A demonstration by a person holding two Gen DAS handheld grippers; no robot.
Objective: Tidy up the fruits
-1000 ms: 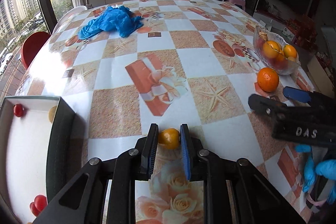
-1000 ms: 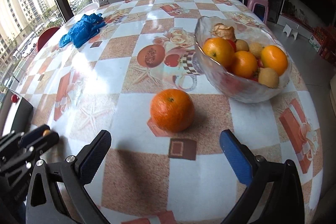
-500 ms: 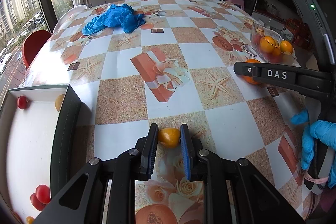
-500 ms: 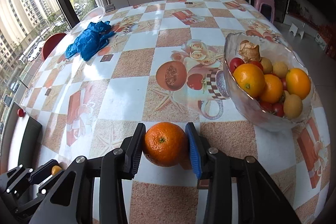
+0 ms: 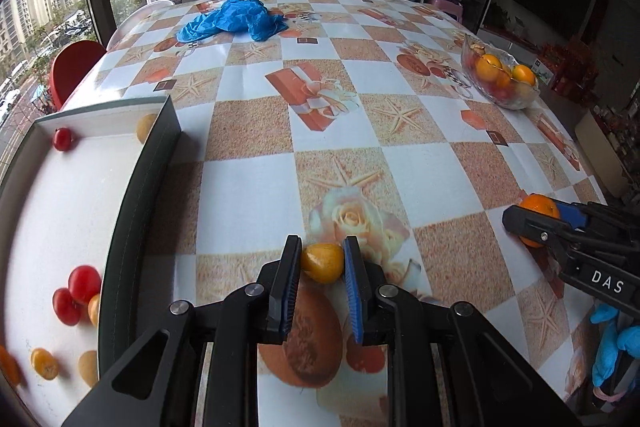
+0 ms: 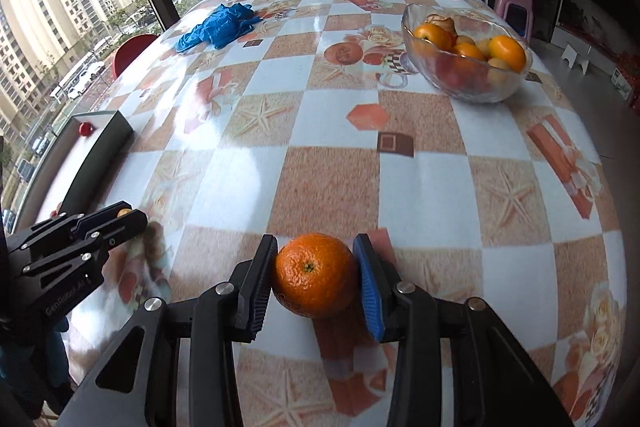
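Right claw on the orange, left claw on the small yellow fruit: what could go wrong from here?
1. The right claw grips the orange only at its sides with narrow pads; the round fruit could roll out during carry.
2. The left claw pinches the small yellow fruit near the fingertips, so it might squirt forward.
3. The box has a raised dark wall; a low approach could clip it, and dropped fruit may knock the tomatoes inside.
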